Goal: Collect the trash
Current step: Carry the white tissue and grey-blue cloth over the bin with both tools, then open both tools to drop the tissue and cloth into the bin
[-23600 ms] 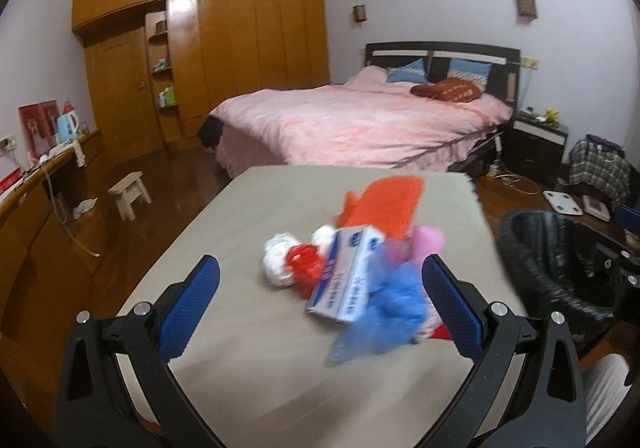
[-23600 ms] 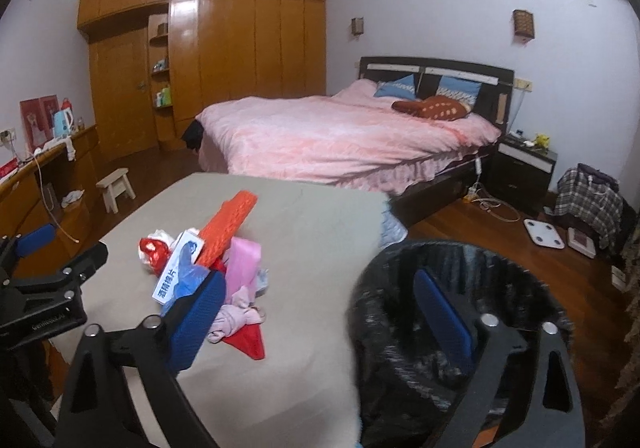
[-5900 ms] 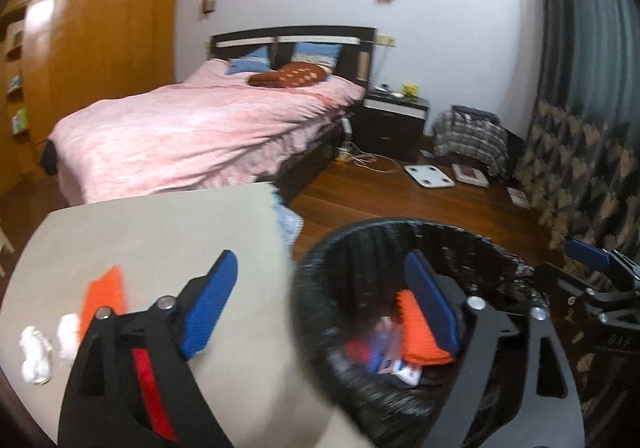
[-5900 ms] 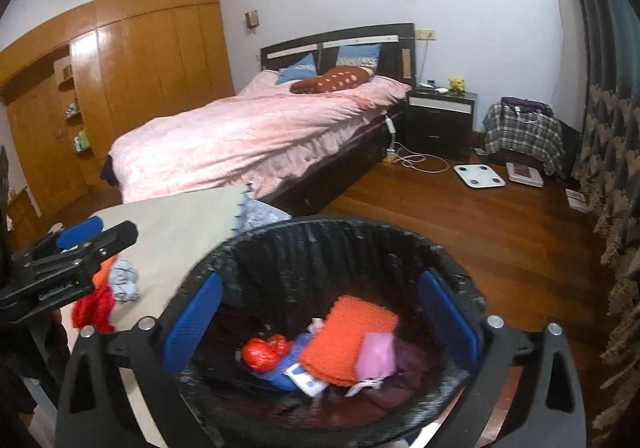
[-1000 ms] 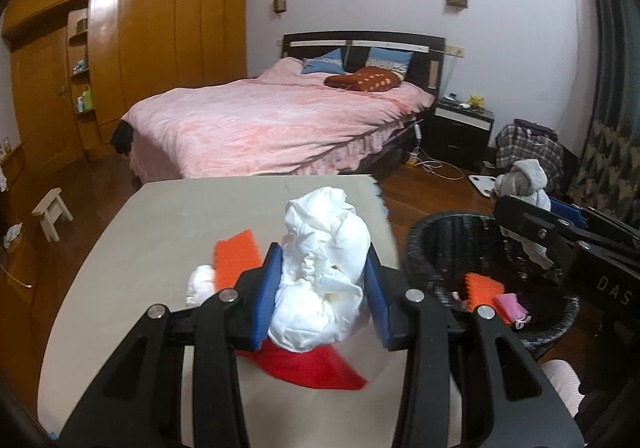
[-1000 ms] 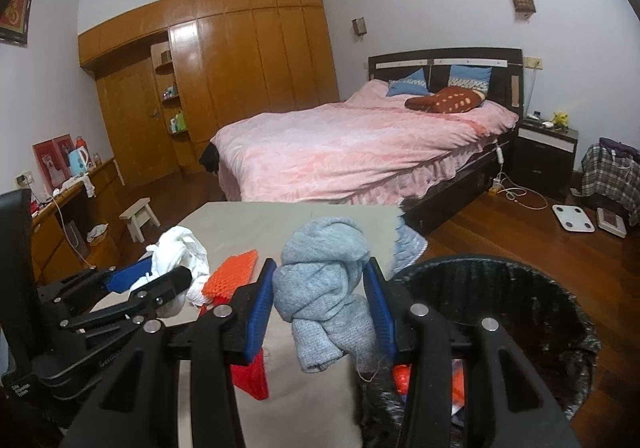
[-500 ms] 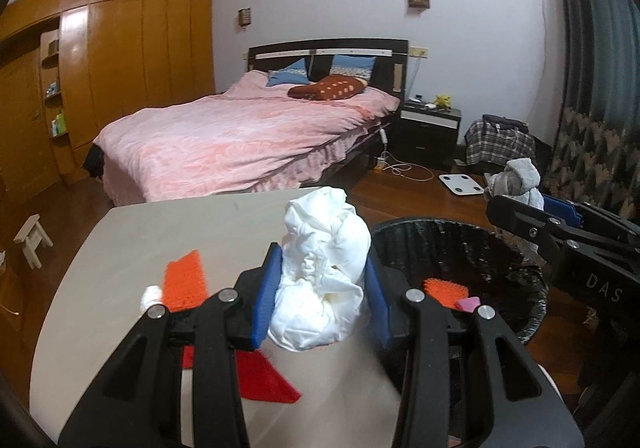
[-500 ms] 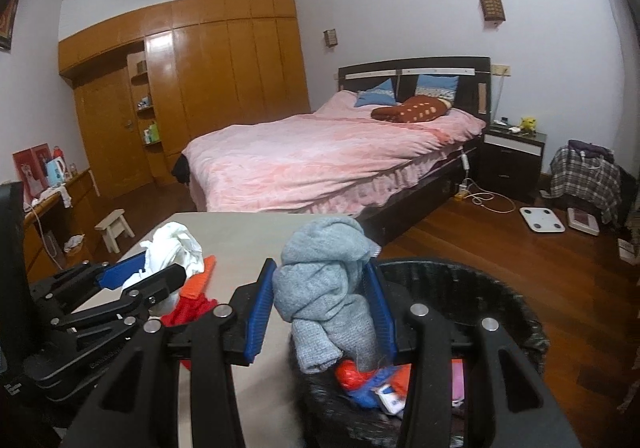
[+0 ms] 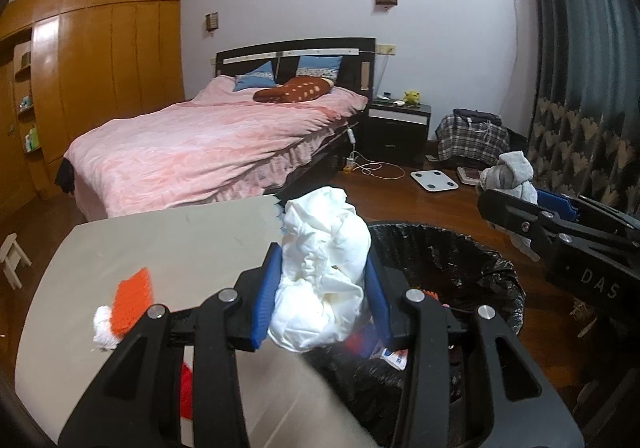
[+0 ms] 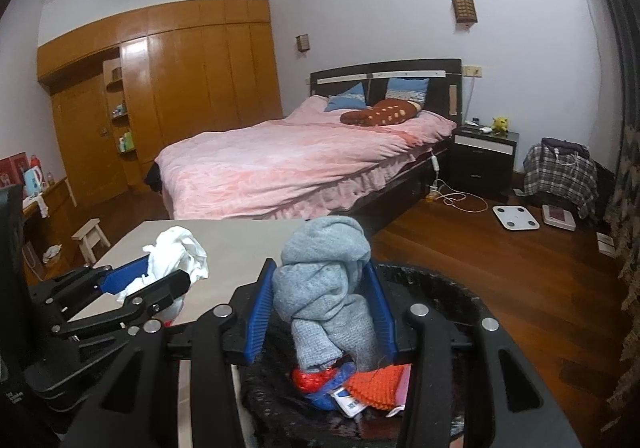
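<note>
Bedroom setup, beige table (image 9: 168, 244) sitting beside a black-lined trash bin (image 9: 472, 260). Left gripper (image 9: 320, 288) is clenching a crumpled white wad (image 9: 324, 268), hanging right at the bin's near rim. Right gripper (image 10: 320, 304) is gripping a grey knitted bundle (image 10: 326, 280) directly over the bin, above the junk already lying inside. So I'd say we're most of the way through. Behind and left of the left gripper, an orange scrap (image 9: 134, 298), a small white ball (image 9: 102, 332) and something red (image 9: 186, 388) are waiting on the table.

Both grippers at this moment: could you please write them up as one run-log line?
left gripper: shut on white wad | right gripper: shut on grey cloth | bin: below, partly filled
</note>
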`<state>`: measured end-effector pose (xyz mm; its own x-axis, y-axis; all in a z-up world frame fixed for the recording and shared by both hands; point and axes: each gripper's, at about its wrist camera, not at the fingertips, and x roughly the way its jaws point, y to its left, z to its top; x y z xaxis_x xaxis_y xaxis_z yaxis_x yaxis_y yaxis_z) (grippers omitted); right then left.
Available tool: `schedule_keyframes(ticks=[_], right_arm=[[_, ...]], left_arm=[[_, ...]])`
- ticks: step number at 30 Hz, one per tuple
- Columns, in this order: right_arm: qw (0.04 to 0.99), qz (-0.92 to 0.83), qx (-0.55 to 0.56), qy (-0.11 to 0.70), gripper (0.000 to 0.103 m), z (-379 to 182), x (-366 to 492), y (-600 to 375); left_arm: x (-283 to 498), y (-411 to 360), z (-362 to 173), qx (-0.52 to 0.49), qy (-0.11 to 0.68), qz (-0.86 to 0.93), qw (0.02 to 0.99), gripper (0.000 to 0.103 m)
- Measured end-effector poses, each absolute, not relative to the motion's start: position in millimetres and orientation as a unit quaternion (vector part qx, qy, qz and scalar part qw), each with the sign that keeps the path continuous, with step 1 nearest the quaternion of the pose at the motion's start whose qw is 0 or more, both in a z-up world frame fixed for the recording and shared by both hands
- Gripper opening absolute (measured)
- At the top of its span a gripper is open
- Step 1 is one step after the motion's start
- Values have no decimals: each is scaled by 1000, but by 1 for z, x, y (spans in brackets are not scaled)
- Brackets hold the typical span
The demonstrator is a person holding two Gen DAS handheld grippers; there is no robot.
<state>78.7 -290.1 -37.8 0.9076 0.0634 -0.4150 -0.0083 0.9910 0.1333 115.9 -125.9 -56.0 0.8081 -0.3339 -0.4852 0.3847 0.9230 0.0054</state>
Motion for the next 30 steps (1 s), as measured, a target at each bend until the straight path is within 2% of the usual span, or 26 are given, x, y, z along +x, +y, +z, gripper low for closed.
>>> schedule_keyframes(ticks=[20, 22, 24, 26, 27, 30], right_arm=[[961, -39, 92, 257, 44, -88, 108, -360], [960, -41, 93, 260, 45, -91, 111, -363], [959, -43, 94, 265, 47, -94, 114, -366], [959, -49, 93, 264, 55, -94, 116, -367], [959, -53, 93, 263, 62, -94, 115, -368], [960, -59, 90, 257, 75, -91, 113, -369]], left_arm=[[169, -208, -100, 83, 269, -243, 928, 40], [173, -213, -105, 83, 276, -253, 924, 41], [177, -218, -110, 84, 283, -262, 919, 50], [179, -220, -114, 85, 285, -269, 916, 59], [179, -219, -115, 86, 286, -270, 915, 62], [179, -213, -116, 86, 285, -264, 917, 71]])
